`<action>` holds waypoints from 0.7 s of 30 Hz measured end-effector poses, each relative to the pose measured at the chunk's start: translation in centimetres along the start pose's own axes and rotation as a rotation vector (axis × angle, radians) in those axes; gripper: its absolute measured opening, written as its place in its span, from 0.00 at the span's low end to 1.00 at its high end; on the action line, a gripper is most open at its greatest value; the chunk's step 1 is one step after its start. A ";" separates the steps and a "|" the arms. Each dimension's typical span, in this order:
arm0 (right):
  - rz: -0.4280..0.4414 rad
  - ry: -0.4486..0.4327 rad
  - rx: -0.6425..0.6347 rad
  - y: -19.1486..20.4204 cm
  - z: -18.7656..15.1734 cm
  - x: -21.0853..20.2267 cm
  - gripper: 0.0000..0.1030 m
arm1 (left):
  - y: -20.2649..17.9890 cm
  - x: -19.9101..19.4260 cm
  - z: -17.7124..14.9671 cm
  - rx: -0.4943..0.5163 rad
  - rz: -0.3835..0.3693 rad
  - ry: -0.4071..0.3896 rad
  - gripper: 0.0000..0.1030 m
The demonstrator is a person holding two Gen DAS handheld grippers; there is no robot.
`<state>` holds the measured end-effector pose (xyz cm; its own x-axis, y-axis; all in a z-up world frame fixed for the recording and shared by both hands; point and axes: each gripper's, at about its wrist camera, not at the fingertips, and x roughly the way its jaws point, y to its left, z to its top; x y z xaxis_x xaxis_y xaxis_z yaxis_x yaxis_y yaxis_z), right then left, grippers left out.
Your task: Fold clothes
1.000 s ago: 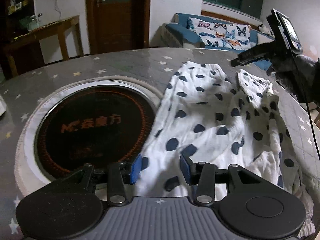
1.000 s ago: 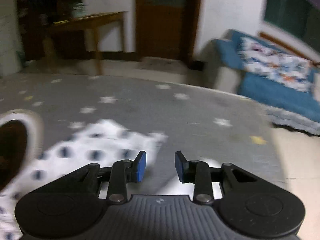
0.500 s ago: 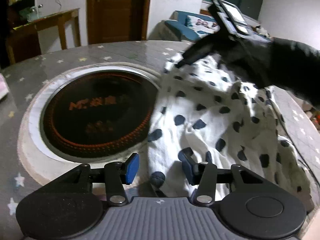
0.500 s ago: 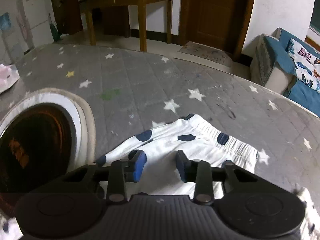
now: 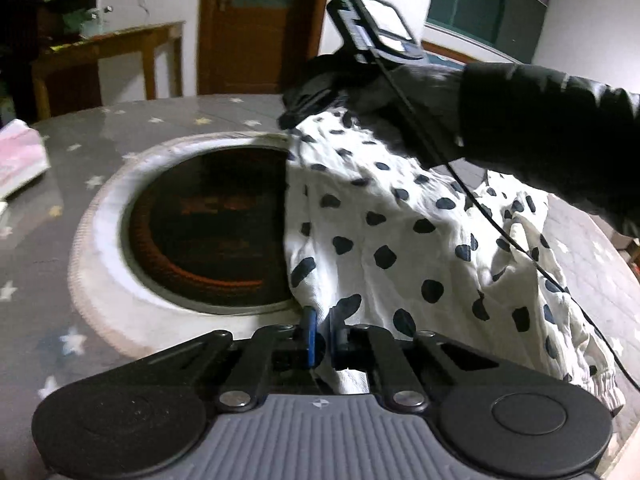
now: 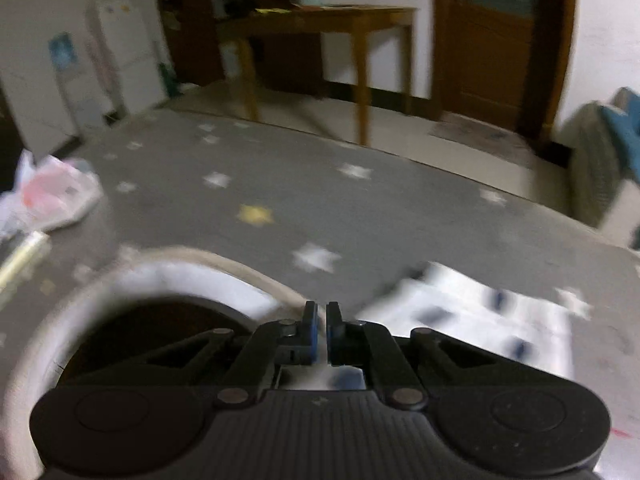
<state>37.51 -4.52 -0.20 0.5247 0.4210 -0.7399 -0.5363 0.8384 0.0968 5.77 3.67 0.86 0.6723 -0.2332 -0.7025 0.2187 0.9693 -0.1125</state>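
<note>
The white garment with dark dots (image 5: 384, 232) fills the centre and right of the left wrist frame, draped over the right rim of the round black cooktop (image 5: 208, 224) set in the grey star-print table (image 5: 48, 240). The left gripper (image 5: 322, 330) at lower centre is clamped on its near edge. The right gripper (image 6: 321, 326) has its 2 jaws pinched on cloth at the garment's far edge, at upper centre of the left frame, a black-gloved hand (image 5: 400, 92) holding it

Crinkled white cloth garment (image 5: 380, 232) with dark spots, quilted matt grey table cover (image 5: 48, 240) — star-printed, glossy dark glass hob (image 5: 208, 232) ahead-left of the left claw, varnished wooden door (image 6: 504, 36).
</note>
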 end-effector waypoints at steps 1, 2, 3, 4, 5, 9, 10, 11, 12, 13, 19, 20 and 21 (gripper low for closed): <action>0.011 -0.002 -0.007 0.4 0.2 -0.2 0.04 | 0.0 -0.2 -0.1 -0.001 0.014 0.000 0.07; 0.022 -0.004 -0.014 0.7 0.3 -0.3 0.04 | 0.0 -0.2 -0.2 -0.006 0.026 0.005 0.07; 0.033 -0.007 -0.021 1.1 0.5 -0.5 0.06 | -0.1 -0.2 -0.2 -0.010 0.030 0.009 0.07; 0.044 -0.009 -0.028 1.4 0.7 -0.6 0.08 | -0.1 -0.3 -0.3 -0.012 0.030 0.012 0.07; 0.055 -0.011 -0.035 1.8 0.9 -0.8 0.08 | -0.1 -0.3 -0.3 -0.014 0.031 0.014 0.08; 0.005 -0.013 -0.043 -0.5 -0.3 -4.2 0.11 | -0.8 -1.3 0.2 -0.002 0.026 -0.006 0.12; -0.018 -0.012 -0.036 -1.5 -0.9 -5.3 0.16 | -0.8 -1.6 0.4 0.002 0.022 -0.017 0.13; -0.052 -0.008 -0.024 -2.8 -1.6 -6.5 0.18 | -0.9 -1.8 0.6 0.006 0.017 -0.027 0.13; -0.087 0.002 -0.006 -4.3 -2.3 -7.6 0.20 | -1.1 -2.0 0.8 0.011 0.008 -0.037 0.13; -0.121 0.013 0.018 -5.8 -3.2 -8.7 0.20 | -1.6 -2.0 1.1 0.021 -0.007 -0.044 0.13; -0.288 0.071 0.162 -13.8 -9.5 -14.6 0.29 | -5.0 -2.2 2.1 0.087 -0.072 -0.081 0.13; -0.308 0.081 0.183 -14.8 -10.5 -15.3 0.30 | -5.5 -2.2 2.3 0.094 -0.082 -0.083 0.13; -0.319 0.090 0.199 -15.5 -11.4 -15.6 0.31 | -6.2 -2.0 2.4 0.106 -0.102 -0.082 0.13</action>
<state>30.12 -28.07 2.21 0.5796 0.1036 -0.8083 -0.2118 0.9769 -0.0266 4.74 -2.02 4.65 0.6972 -0.3396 -0.6314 0.3592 0.9276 -0.1023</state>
